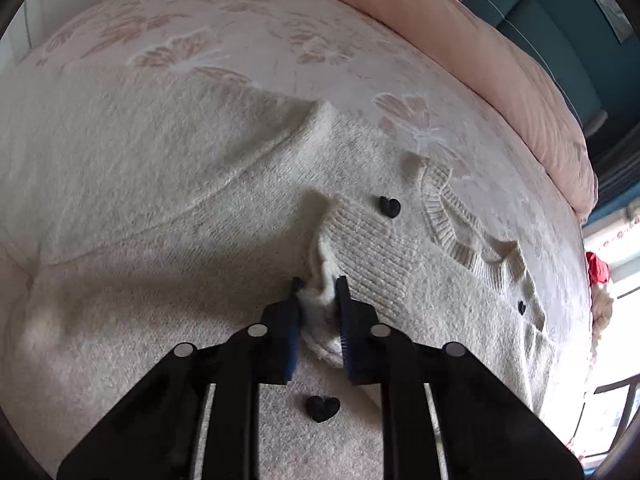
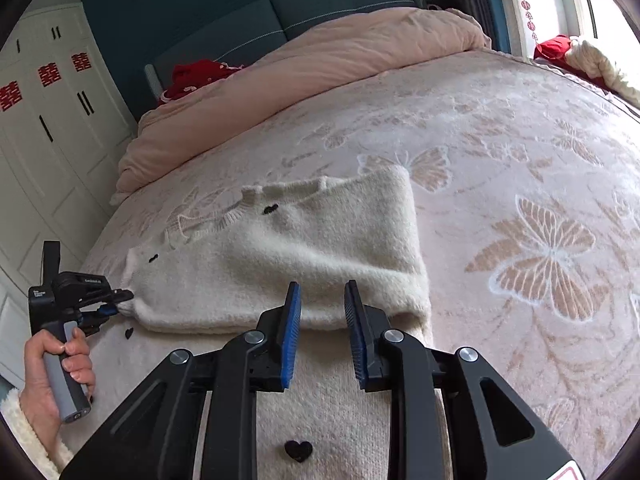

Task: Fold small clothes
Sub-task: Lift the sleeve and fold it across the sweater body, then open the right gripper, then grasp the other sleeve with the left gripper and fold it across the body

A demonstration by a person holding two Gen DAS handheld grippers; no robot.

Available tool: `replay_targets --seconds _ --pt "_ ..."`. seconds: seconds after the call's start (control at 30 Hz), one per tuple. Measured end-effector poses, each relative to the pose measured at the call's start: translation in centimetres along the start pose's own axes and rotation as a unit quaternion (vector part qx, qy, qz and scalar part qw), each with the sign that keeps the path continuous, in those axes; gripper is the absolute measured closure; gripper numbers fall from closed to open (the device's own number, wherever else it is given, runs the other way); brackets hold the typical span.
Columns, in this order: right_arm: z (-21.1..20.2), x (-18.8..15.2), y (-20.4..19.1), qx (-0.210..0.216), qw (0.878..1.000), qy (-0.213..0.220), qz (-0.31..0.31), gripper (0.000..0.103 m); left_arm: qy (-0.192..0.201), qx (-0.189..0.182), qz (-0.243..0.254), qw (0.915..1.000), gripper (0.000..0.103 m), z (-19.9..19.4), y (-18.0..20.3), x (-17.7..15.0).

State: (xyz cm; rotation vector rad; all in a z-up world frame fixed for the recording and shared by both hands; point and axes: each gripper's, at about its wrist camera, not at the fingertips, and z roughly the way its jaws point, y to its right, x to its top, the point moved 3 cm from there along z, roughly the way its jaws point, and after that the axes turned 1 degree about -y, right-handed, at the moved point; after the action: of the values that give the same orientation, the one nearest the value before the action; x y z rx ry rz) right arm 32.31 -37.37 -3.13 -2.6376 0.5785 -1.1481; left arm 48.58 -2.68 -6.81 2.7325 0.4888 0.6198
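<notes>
Cream fuzzy knit sweater (image 1: pixel 160 200) spread across bed (image 1: pixel 200 40) with butterfly-print cover; black heart appliqués on the knit. Left wrist view: left hand-held gripper (image 1: pixel 318 286) clamped on a bunched edge of the sweater, fluffy fabric squeezed between blue pads (image 1: pixel 346 320). Ribbed cuff or hem (image 1: pixel 372 248) just past the tips, ribbed neckline (image 1: pixel 452 224) further right. One heart (image 1: pixel 390 205) beyond the tips, another (image 1: pixel 322 407) lying under the gripper body. Pink duvet (image 1: pixel 440 32) bunched at far end of bed.

Right wrist view: right hand-held gripper (image 2: pixel 322 294) with jaws apart, nothing between pads, hovering over the near edge of the folded-over sweater (image 2: pixel 320 248). Upper portion already doubled onto the lower body; heart (image 2: pixel 298 450) visible on the layer below. Left hand-held gripper (image 2: pixel 120 300) seen at far left, pinching the sweater's left edge, person's hand (image 2: pixel 56 376) squeezing the handle. White wardrobe (image 2: pixel 48 120) behind.

Risks, judged: thick slippery knit pinched only at a small bunch, so pulling could slip it free or stretch the edge. Moving one side alone could skew the fold, since right side unheld. Fuzzy layers cling, so the right gripper closing here might catch both layers rather than the top one and drag the whole garment across the cover.
</notes>
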Motion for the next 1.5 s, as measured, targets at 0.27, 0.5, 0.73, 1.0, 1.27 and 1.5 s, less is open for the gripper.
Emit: replay_targets --seconds 0.27,0.5,0.73,1.0,1.27,1.5 --pt "4.4 -0.6 1.9 -0.043 0.998 -0.052 0.013 0.081 0.018 0.028 0.024 0.9991 0.090 -0.7 -1.4 -0.1" --pt "3.3 -0.8 0.4 -0.100 0.994 -0.044 -0.019 0.063 0.031 0.000 0.042 0.9986 0.084 -2.7 -3.6 -0.6" --pt "-0.6 -6.1 -4.6 -0.056 0.996 -0.041 -0.052 0.057 0.128 0.055 0.006 0.9902 0.035 -11.1 -17.3 1.7" --pt "1.3 -10.7 -7.4 -0.080 0.990 -0.056 -0.103 0.045 0.156 0.150 -0.139 0.9664 0.025 -14.6 -36.6 8.8" --pt "2.0 -11.6 -7.9 -0.105 0.985 -0.047 -0.129 0.037 0.164 0.147 -0.215 0.9514 0.091 -13.1 -40.2 12.3" --pt "2.1 -11.6 -7.5 -0.089 0.989 -0.039 -0.115 0.035 0.247 0.033 -0.039 0.9675 0.092 -19.5 -21.4 12.2"
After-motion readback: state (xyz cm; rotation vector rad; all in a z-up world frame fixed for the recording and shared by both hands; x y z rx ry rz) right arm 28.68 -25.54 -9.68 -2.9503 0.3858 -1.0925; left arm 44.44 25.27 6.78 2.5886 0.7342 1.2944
